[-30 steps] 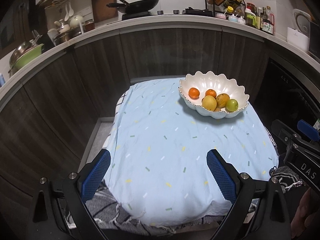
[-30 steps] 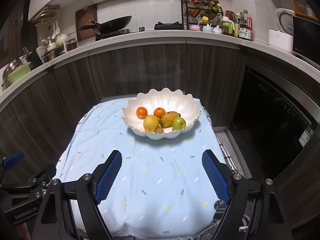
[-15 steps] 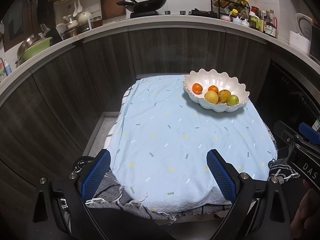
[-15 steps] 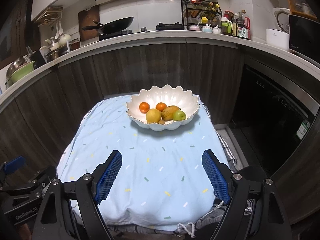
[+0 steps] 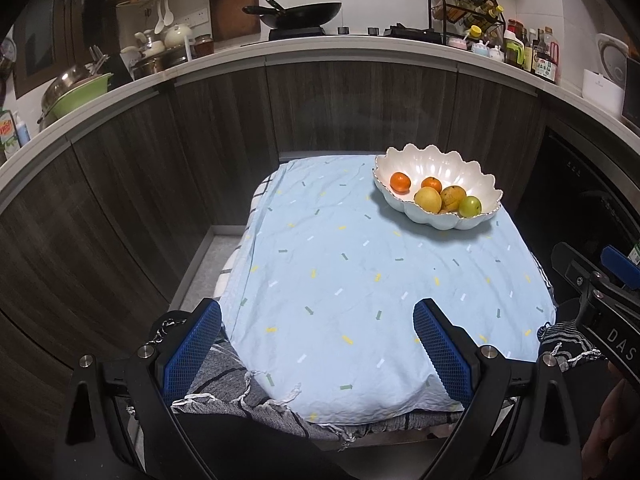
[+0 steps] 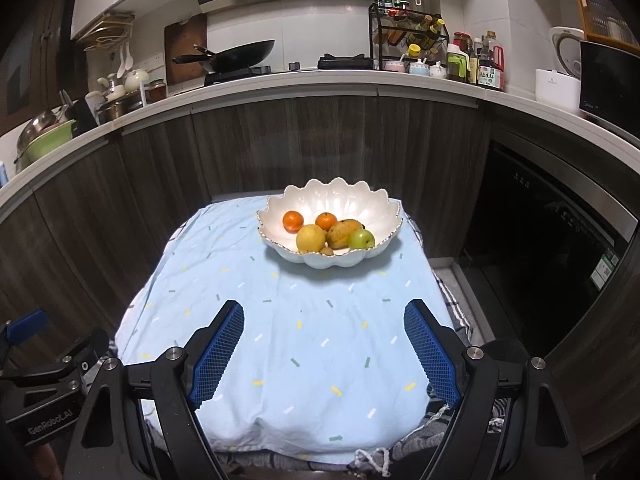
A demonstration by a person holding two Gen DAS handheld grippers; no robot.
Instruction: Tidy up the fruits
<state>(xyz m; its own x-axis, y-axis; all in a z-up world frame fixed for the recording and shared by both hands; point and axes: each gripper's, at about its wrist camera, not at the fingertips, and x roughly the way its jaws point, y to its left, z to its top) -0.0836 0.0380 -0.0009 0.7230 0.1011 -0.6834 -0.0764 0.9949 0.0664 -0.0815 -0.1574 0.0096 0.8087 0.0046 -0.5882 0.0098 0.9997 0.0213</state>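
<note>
A white scalloped bowl [image 5: 440,168] [image 6: 340,200] stands at the far right of a small table under a light blue cloth [image 5: 360,272] [image 6: 304,320]. In it lie two oranges [image 6: 293,221], a yellow pear-like fruit [image 6: 311,238], a mottled mango [image 6: 342,232], a green apple [image 6: 361,239] and a small brown fruit [image 6: 327,251]. My left gripper [image 5: 318,344] is open and empty above the table's near left edge. My right gripper [image 6: 324,340] is open and empty above the near edge, well short of the bowl.
Dark wood cabinets [image 6: 320,140] curve behind the table under a white counter with a wok [image 6: 232,54], a spice rack [image 6: 408,36] and bottles. A dark oven front [image 6: 540,260] stands to the right. A striped grey cloth [image 5: 240,400] hangs under the blue one.
Both grippers have drawn back and up from the table, so the bowl looks smaller and farther. Both stay open and empty. The fruit has not moved.
</note>
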